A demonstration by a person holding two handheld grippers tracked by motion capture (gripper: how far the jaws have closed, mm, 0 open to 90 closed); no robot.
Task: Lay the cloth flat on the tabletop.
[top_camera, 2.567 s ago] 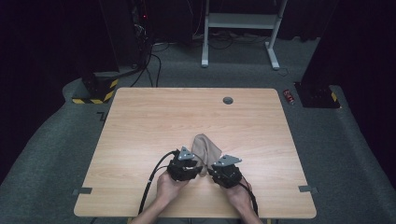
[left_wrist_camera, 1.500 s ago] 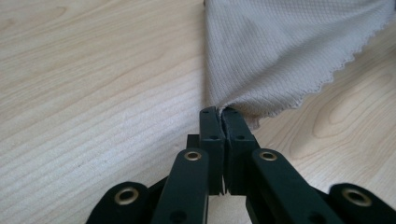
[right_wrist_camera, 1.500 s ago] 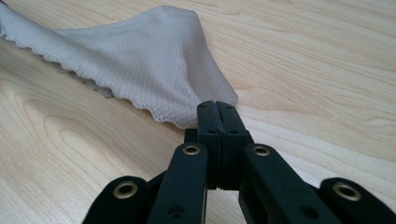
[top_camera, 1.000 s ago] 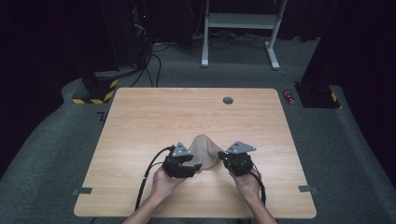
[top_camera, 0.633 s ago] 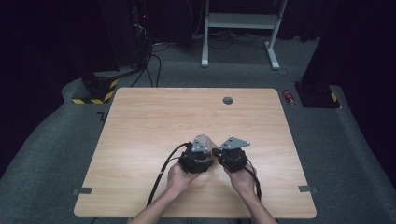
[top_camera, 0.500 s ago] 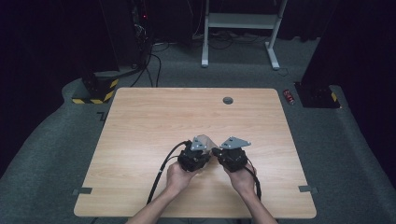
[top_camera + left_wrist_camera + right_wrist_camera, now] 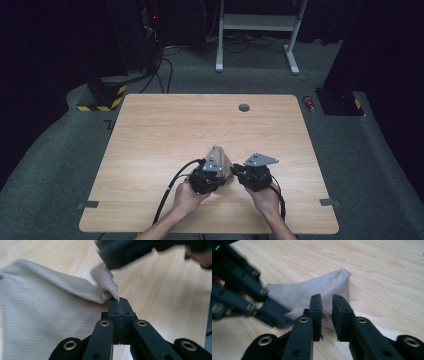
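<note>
A beige ribbed cloth (image 7: 218,154) lies bunched on the wooden table (image 7: 150,145), near its front edge. My left gripper (image 7: 221,173) is shut on a pinched corner of the cloth (image 7: 45,310), which rises in a fold just past the tips (image 7: 119,300). My right gripper (image 7: 239,174) faces it closely from the right. Its jaws (image 7: 327,298) have just been opening and stand a little apart, with a bit of the cloth (image 7: 312,291) in the gap but not pressed. The left gripper's black body (image 7: 237,295) shows blurred at the left of the right gripper view.
A round grey grommet (image 7: 244,107) sits near the table's far edge. Black cables (image 7: 170,190) trail from the grippers off the front. Beyond the table are a white stand (image 7: 255,30) and a yellow-black striped base (image 7: 102,97) on the dark floor.
The left gripper has moved right across the cloth to meet the right gripper, folding the cloth over. The right gripper has stayed in place.
</note>
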